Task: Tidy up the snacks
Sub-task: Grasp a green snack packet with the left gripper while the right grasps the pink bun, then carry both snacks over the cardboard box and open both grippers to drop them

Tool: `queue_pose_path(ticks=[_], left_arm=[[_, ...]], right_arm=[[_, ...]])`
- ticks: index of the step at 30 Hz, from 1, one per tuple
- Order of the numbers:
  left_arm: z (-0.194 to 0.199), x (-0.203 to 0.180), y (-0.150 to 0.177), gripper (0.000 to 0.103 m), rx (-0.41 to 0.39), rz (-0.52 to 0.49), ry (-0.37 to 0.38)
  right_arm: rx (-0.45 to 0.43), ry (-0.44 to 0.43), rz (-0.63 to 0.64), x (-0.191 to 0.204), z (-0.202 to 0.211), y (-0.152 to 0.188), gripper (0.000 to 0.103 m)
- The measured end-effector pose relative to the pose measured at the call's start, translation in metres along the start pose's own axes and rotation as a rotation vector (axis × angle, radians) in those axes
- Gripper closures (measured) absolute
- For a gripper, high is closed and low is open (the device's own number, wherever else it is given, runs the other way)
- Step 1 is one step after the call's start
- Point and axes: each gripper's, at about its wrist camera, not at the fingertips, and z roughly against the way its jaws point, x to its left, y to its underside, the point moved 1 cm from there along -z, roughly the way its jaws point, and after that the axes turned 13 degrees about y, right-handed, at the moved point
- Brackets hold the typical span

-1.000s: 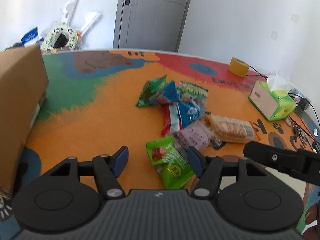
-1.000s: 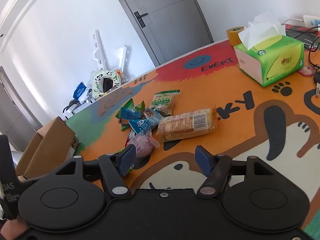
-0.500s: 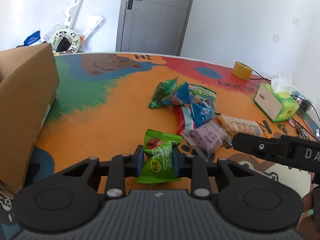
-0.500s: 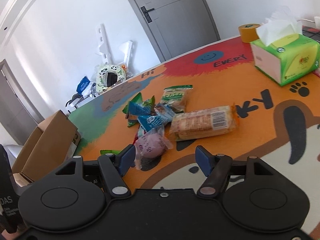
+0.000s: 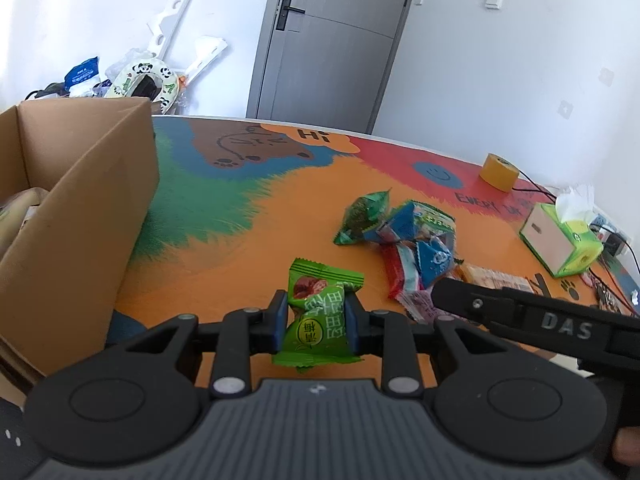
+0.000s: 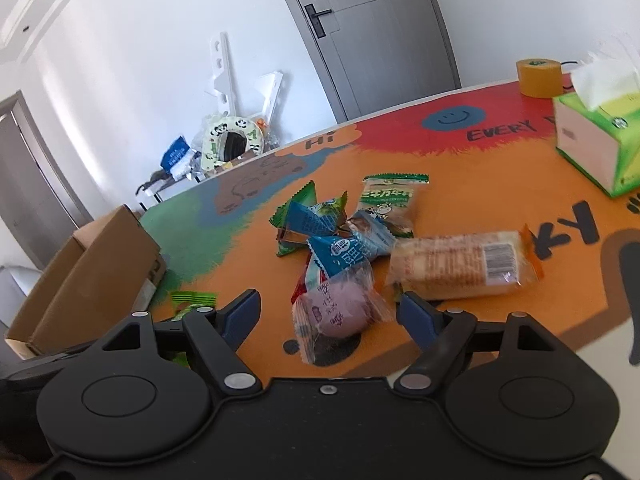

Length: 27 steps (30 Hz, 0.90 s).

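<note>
two grippers work over the colourful table [image 5: 280, 216]. the left gripper [image 5: 316, 322] is clamped on a green snack packet [image 5: 320, 316], its blue pads pressing both sides, the packet lifted just above the orange part of the table. a cardboard box [image 5: 80, 208] stands open at the left. the right gripper [image 6: 330, 310] has just been widening its jaws and they stand apart, with a purple wrapped snack [image 6: 340, 312] lying on the table between them, untouched by either pad. beyond it sits a loose pile of snacks [image 6: 340, 232] and a long biscuit pack [image 6: 460, 266]. a green tissue box [image 6: 600, 144] and a roll of tape [image 6: 540, 78] stand near the far edge.
</note>
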Motion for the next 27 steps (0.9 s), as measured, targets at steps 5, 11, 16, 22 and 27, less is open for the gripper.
queue_pose_path(ticks=[5,11,16,22,27], left_arm=[[0.0,0.006,-0.002,0.075,-0.006,0.024,-0.001],[0.001,0.013,-0.001,0.075,-0.004,0.039,0.004],[0.005,0.011,0.0,0.075,-0.009,0.04,0.016],[0.018,0.006,-0.001,0.075,-0.035,0.027,0.047],[0.027,0.001,-0.003,0.075,-0.048,0.007,0.051]], right_arm=[[0.001,0.019,0.049,0.012,-0.01,-0.002,0.022],[0.017,0.071,0.078,0.016,-0.017,0.004,0.054],[0.025,0.054,0.051,0.012,-0.011,0.009,0.067],[0.013,0.055,0.014,0.008,0.004,0.012,0.069],[-0.02,0.043,-0.012,0.008,0.022,0.011,0.069]])
